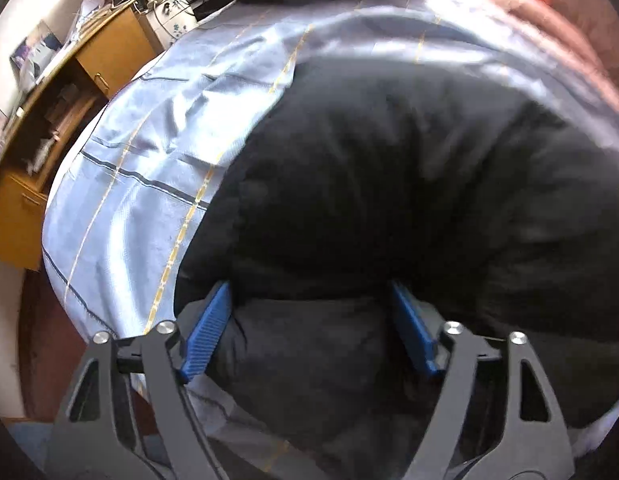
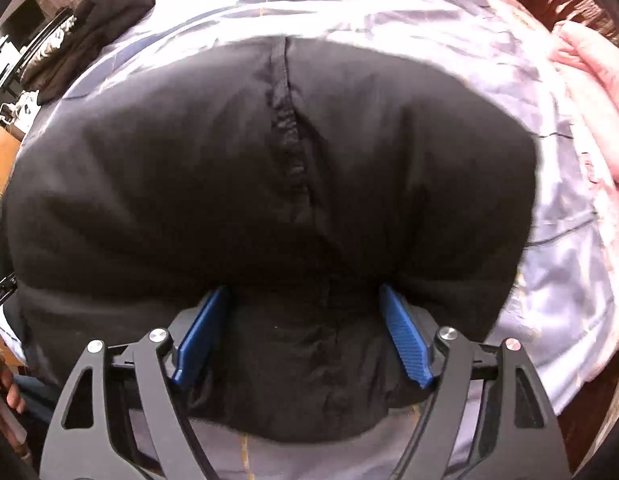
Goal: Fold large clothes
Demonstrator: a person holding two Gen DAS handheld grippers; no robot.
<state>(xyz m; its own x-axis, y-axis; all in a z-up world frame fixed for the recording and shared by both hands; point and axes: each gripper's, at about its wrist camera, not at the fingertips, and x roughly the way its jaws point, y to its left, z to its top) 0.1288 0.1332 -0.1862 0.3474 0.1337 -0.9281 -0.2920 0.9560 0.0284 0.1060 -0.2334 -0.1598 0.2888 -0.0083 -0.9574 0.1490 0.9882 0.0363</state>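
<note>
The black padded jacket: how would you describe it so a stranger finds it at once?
On the bed's pale blue checked sheet, find the big puffy black padded jacket directly ahead of both grippers' blue fingers. Unlike the smaller dark cloth farther back, it has a centre seam.

Both views: strong fisheye bend, dark vignette at corners. You get bright light w/ glare washing out the pale blue sheet, sheen strongest upper centre in right wrist view. Black jacket underexposed, folds barely readable; its seam is the only clear detail. Motion blur toward edges, esp. pink quilt. Blue finger pads sharp.
</note>
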